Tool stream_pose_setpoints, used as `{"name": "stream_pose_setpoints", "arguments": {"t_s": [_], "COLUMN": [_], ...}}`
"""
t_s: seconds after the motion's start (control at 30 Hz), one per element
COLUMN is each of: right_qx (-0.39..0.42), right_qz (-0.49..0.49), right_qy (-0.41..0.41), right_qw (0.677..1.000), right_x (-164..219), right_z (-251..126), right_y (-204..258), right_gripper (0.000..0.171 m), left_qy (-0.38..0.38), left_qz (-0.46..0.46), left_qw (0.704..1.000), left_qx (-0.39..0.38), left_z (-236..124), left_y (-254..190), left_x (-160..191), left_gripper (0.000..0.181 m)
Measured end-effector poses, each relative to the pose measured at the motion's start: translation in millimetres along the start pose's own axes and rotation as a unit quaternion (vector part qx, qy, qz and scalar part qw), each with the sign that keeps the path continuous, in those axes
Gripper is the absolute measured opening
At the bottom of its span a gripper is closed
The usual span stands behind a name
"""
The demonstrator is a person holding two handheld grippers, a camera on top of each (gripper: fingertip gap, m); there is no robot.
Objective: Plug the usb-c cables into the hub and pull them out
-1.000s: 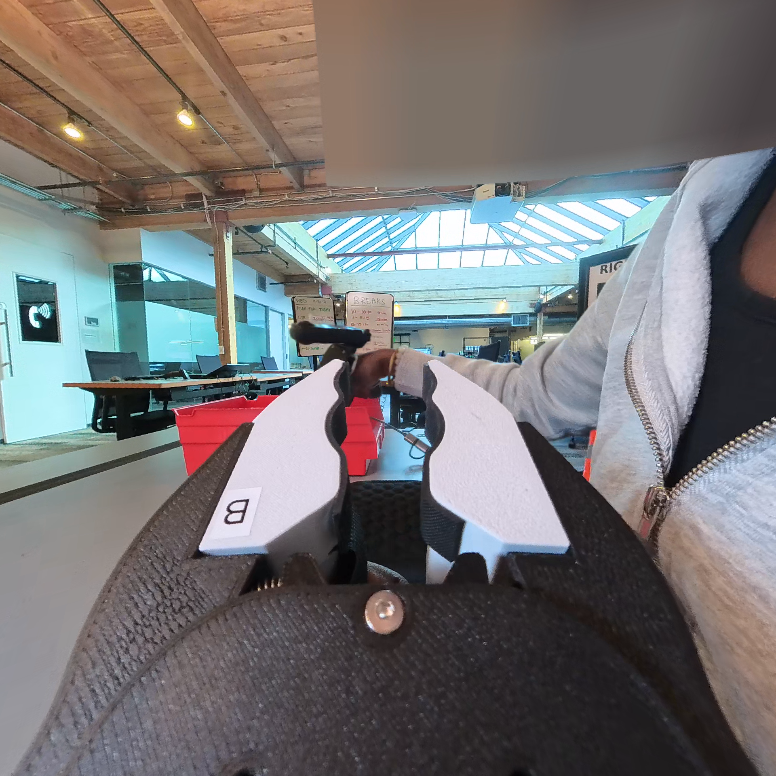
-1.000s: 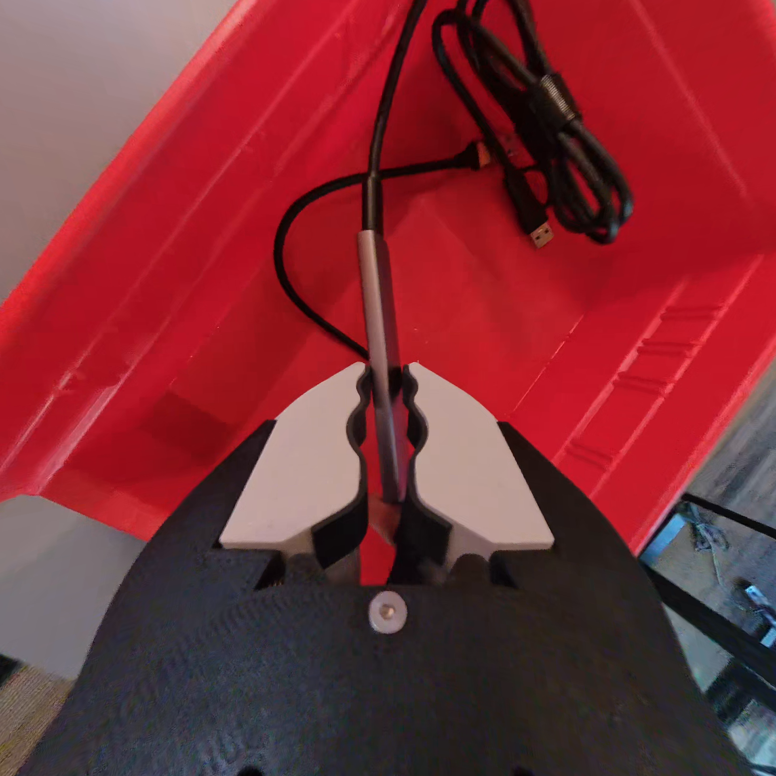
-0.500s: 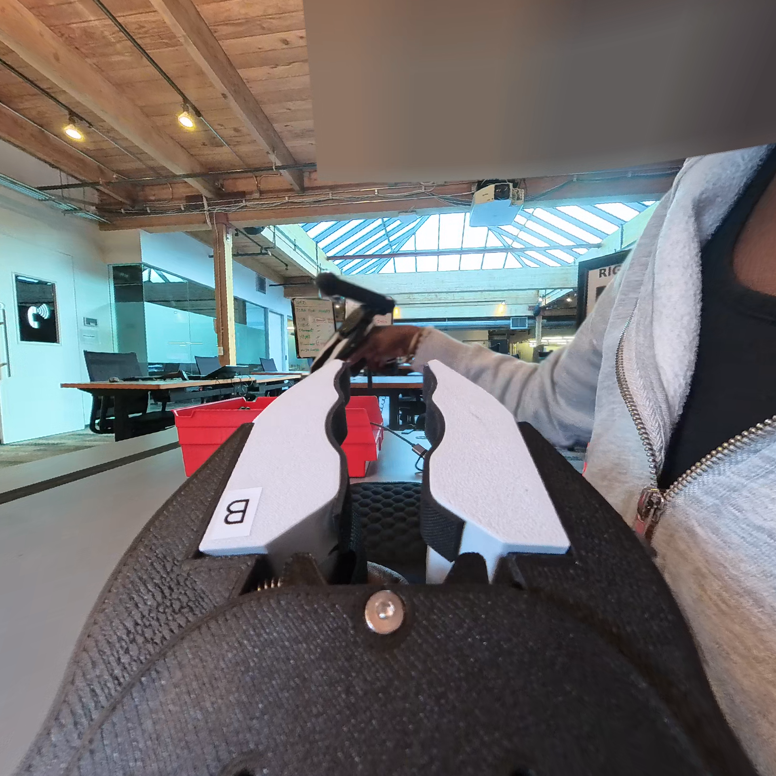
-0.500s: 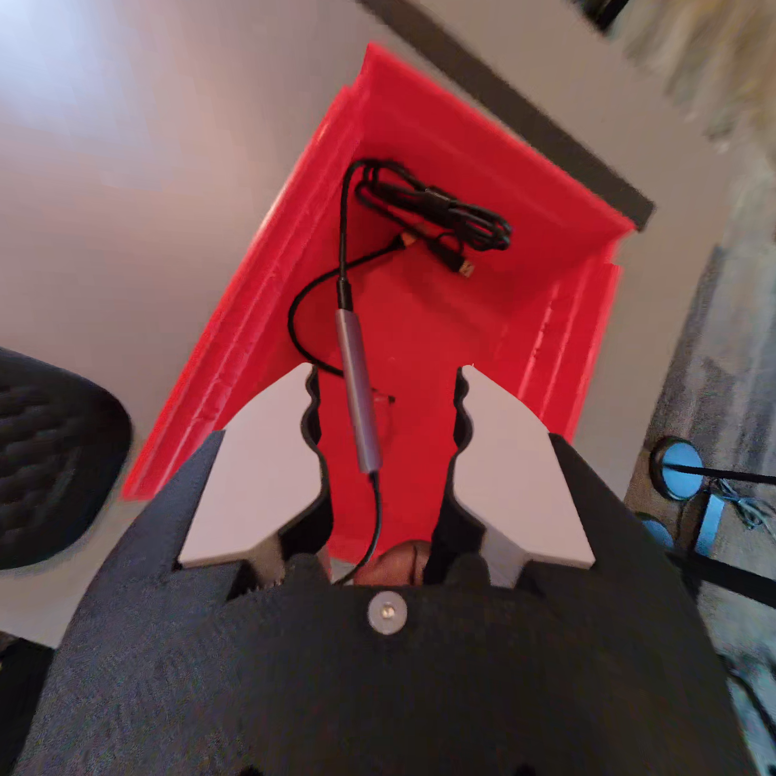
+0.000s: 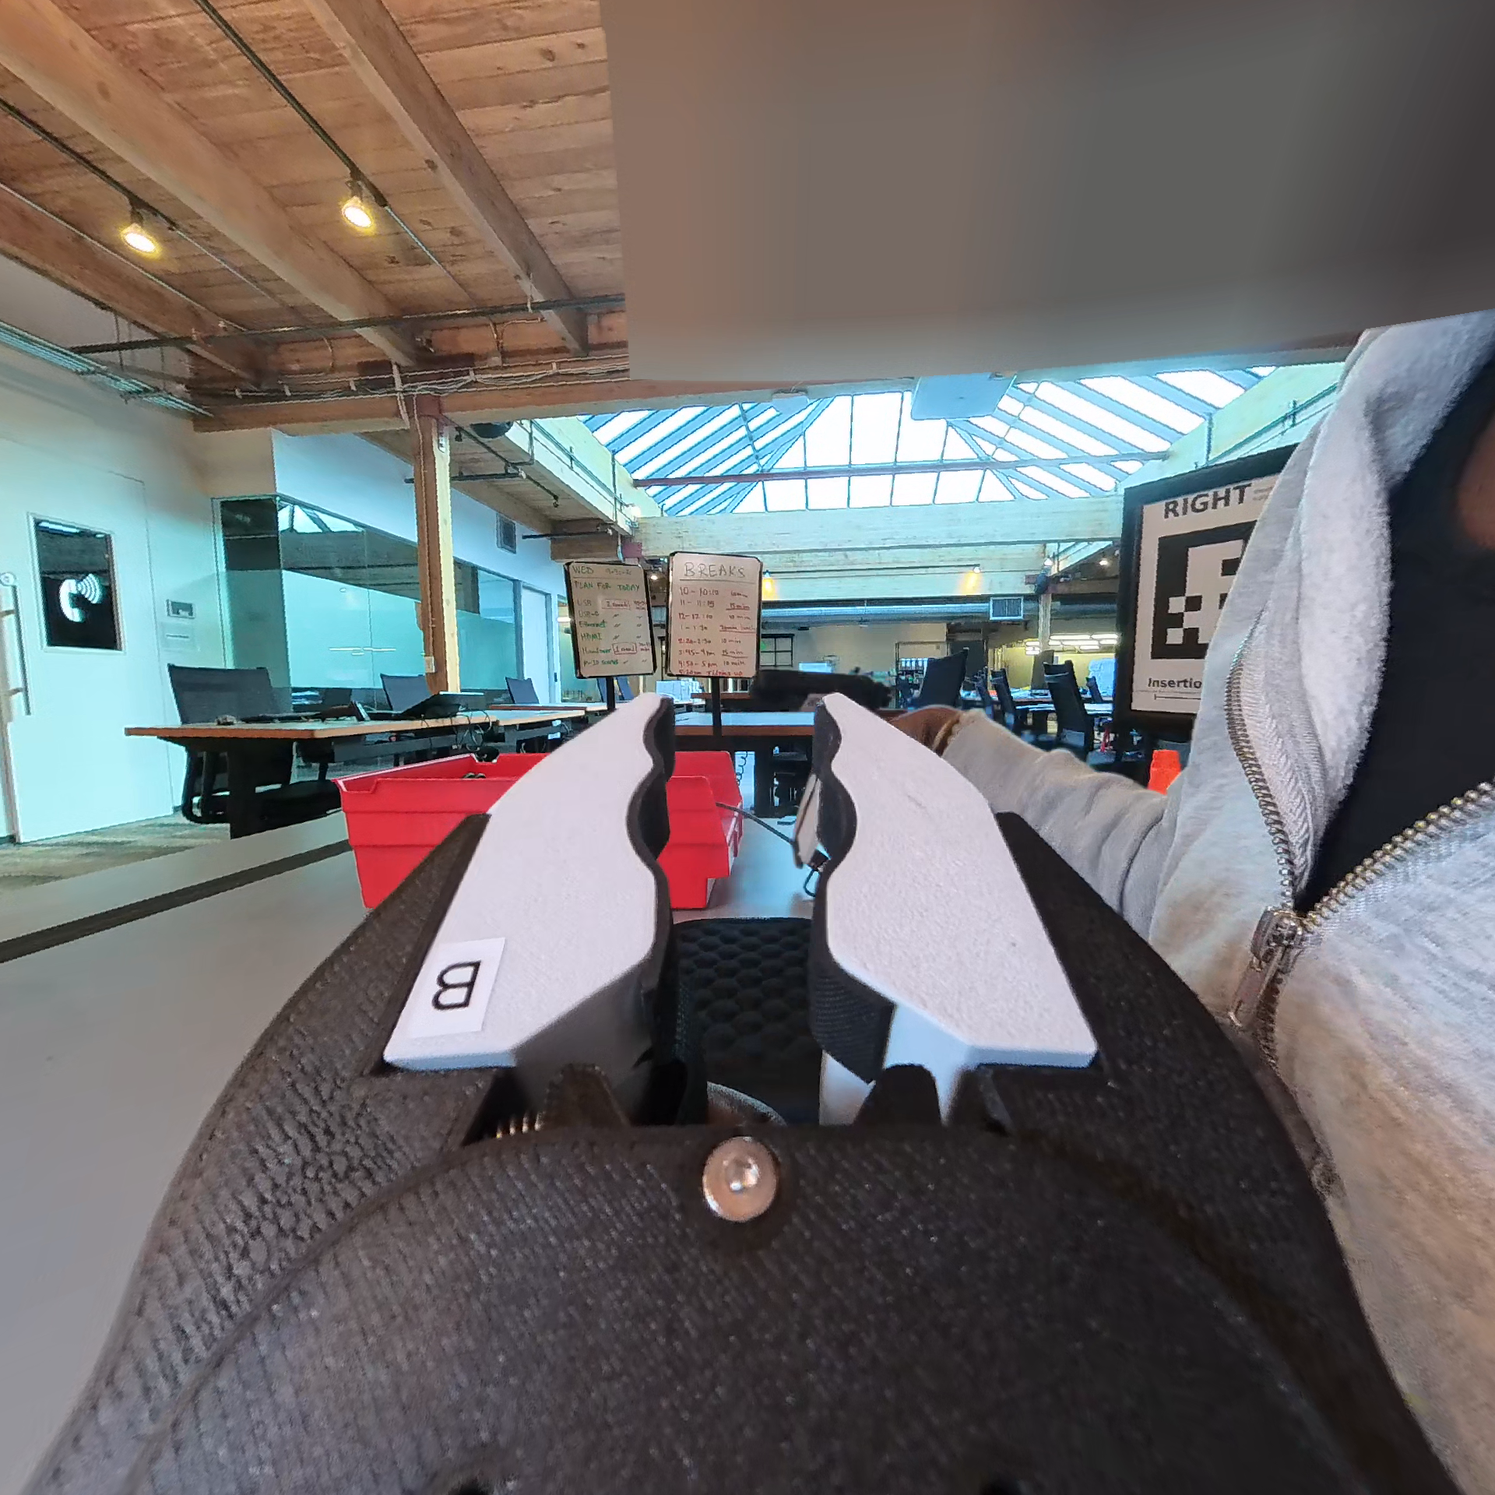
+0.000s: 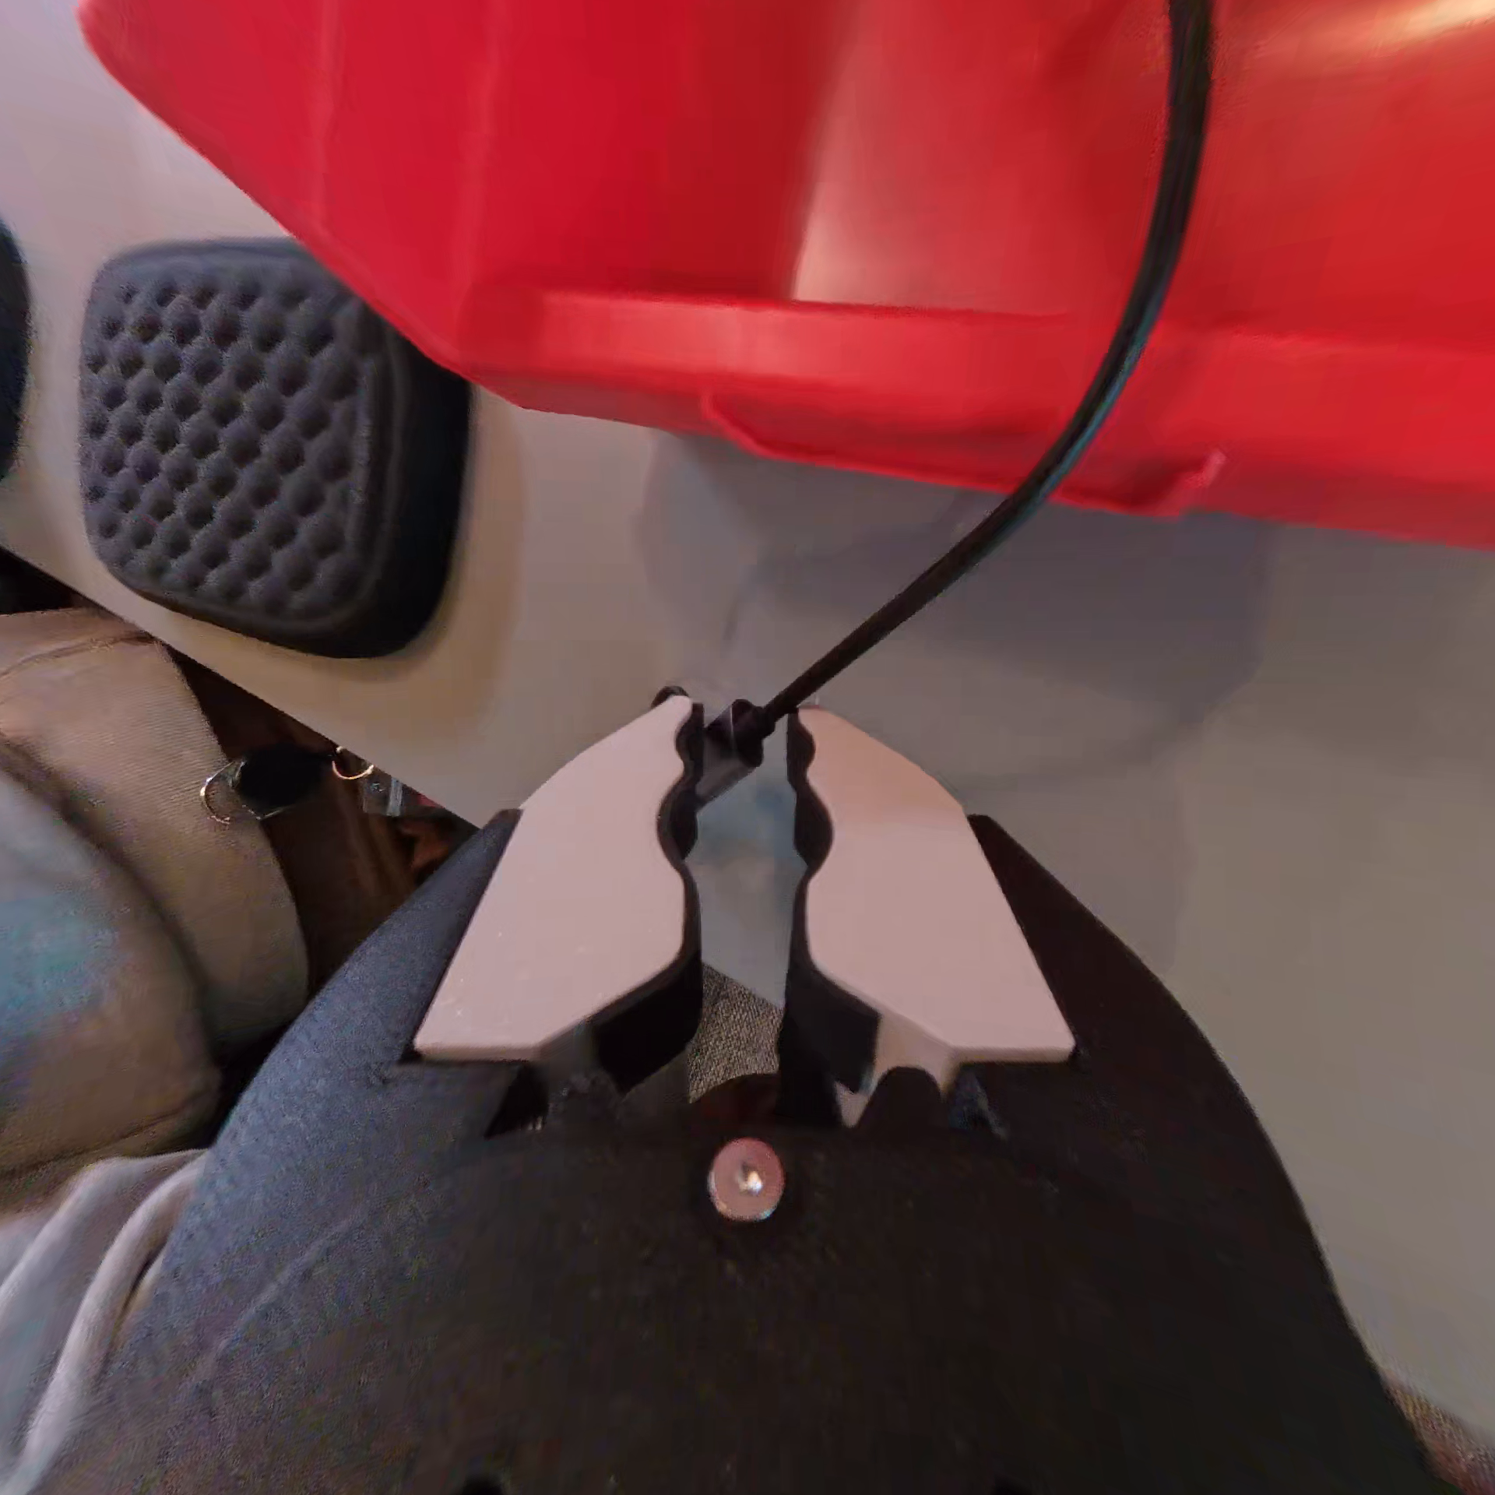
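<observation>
- Left gripper (image 5: 740, 720): its two grey fingers stand apart with nothing between them; it points level over the grey table (image 5: 121, 1052), toward the red bin (image 5: 421, 825).
- The red bin, taken as landmark, stands on the table ahead of the left gripper; in the left wrist view its near wall is partly hidden behind the left finger (image 5: 566, 874).
- Right of the bin in that view, a person's grey sleeve (image 5: 1068, 809) reaches in over the table, and a thin black cable (image 5: 760, 821) shows just past the bin's right corner.
- In the right wrist view a black foam pad (image 6: 251, 445) lies on the table just left of the bin's (image 6: 728, 202) near wall.
- Right gripper (image 6: 740, 716): fingers a little apart, over the bare table just in front of the bin. A black usb-c cable plug (image 6: 728, 756) sits between the fingertips, against the left finger's (image 6: 582, 890) inner face; I cannot tell whether both fingers press on it.
- The plug's black cable (image 6: 1132, 323) runs up and right from the fingertips, over the bin's near rim and out of the top of the view.
- The hub is not visible in either view.
</observation>
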State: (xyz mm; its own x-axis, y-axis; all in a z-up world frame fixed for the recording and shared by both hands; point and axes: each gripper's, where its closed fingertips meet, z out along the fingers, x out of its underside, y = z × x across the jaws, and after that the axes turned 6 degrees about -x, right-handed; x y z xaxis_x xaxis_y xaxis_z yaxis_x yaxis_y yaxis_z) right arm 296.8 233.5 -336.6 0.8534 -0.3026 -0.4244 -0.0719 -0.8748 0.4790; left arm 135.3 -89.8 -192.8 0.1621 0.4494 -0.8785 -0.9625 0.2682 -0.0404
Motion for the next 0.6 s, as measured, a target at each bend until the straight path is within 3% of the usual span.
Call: {"name": "stream_pose_setpoints", "arguments": {"t_s": [0.07,0.23,0.37,0.47,0.6], "right_qx": [-0.012,-0.019,0.034,0.041,0.127], "right_qz": [-0.019,-0.067,-0.06,-0.046,-0.012], "right_qy": [-0.016,-0.202,-0.26,-0.256,-0.131], "right_qw": [1.0,0.977,0.963,0.965,0.983], "right_x": [-5,-71,-115,-131,-110], "right_z": [2,-41,-46,-25,11], "right_y": [4,25,7,-4,-36], "right_gripper": [0.016,0.012,0.012,0.012,0.015], "left_qy": [0.0,-0.005,-0.005,-0.005,-0.006], "left_qz": [-0.005,-0.008,-0.005,-0.005,-0.007], "left_qw": [1.0,1.0,1.0,1.0,1.0], "left_qx": [0.0,-0.001,-0.002,-0.002,-0.003], "left_z": [0,-1,-1,-1,-1], "left_y": [1,2,1,2,2], "left_x": [0,-2,-2,-2,-2], "left_gripper": [0.034,0.034,0.034,0.033,0.033]}}
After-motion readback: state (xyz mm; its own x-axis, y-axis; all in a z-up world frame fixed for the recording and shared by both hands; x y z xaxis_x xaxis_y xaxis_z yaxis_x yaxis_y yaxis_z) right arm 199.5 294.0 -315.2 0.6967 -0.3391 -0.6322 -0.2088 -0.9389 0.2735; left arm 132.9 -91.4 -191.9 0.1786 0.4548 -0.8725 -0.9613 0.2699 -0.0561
